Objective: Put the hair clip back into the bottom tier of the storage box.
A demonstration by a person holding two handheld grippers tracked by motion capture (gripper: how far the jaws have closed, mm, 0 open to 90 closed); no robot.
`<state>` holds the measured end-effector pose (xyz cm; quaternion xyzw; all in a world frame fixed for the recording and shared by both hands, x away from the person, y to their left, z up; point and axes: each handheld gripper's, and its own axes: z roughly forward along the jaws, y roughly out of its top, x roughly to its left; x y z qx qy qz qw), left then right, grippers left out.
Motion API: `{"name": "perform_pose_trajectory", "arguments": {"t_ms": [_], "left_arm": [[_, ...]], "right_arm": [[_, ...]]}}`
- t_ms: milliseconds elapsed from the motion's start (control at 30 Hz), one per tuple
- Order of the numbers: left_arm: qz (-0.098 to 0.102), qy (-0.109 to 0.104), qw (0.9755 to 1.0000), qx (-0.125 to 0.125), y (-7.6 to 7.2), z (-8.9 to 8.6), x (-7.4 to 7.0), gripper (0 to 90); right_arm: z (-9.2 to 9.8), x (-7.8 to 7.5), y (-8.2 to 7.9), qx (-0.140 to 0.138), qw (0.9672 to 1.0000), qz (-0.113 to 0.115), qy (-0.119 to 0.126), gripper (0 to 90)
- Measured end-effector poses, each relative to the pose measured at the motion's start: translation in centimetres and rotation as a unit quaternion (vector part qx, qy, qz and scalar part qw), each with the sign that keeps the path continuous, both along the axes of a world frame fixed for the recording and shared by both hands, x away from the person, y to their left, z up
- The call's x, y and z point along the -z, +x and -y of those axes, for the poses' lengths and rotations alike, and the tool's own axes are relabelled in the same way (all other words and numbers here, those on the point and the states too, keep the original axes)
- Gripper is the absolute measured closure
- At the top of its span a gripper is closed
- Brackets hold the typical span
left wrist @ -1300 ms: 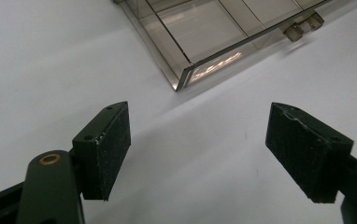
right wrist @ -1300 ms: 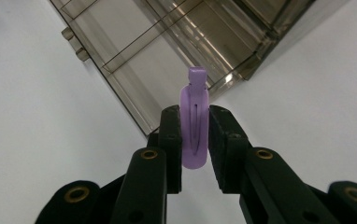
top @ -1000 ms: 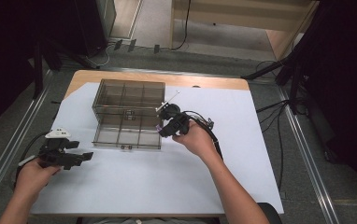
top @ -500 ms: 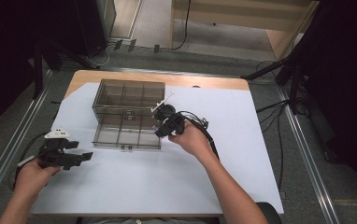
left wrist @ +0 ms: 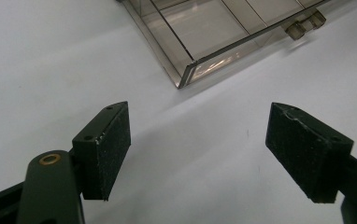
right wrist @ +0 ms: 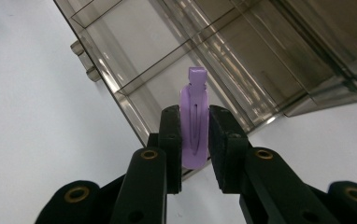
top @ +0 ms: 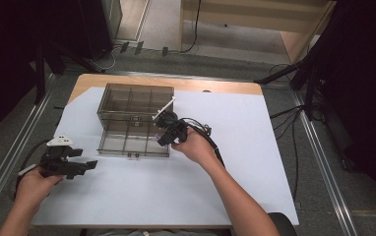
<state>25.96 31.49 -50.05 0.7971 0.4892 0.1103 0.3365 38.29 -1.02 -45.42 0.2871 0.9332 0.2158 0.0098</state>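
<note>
Because I pinch the purple hair clip [right wrist: 194, 123] only by its flat sides, with most of its length standing up past my right gripper's [right wrist: 194, 140] pads, I judge that it could pivot or slide out if I tilt my hand or knock the clip's tip on a wall. It hangs just above the near edge of the pulled-out drawer [right wrist: 134, 70] of the smoky clear organizer box [top: 134, 120], over one of its front compartments. The thin dividers are hard to read through the tinted plastic, so I could release over a partition and have the clip land astride it, or drop it short onto the white sheet [top: 255, 147] in front. A bump could also shove the drawer, since nothing braces it: my left gripper [top: 75, 164] rests well apart on the sheet, jaws spread wide on nothing. Every compartment I can see in the drawer looks empty; the box's upper level also looks bare.
</note>
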Motion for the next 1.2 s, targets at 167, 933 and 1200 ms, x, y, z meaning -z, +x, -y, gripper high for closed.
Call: {"name": "perform_pose_trajectory", "arguments": {"t_ms": [167,933,1200], "left_arm": [[0.0,0.002,1.0,-0.003,-0.1,0.0,0.0,23.0],[0.002,0.001,1.0,-0.002,-0.1,-0.1,0.0,23.0],[0.002,-0.001,1.0,-0.002,-0.1,-0.1,0.0,23.0]], "right_arm": [[-0.6,0.2,0.1,-0.006,1.0,-0.002,-0.001,77.1],[-1.9,2.3,0.3,-0.011,0.9992,-0.018,-0.033,77.2],[-2.0,2.7,0.3,-0.009,0.9989,-0.021,-0.04,77.1]]}}
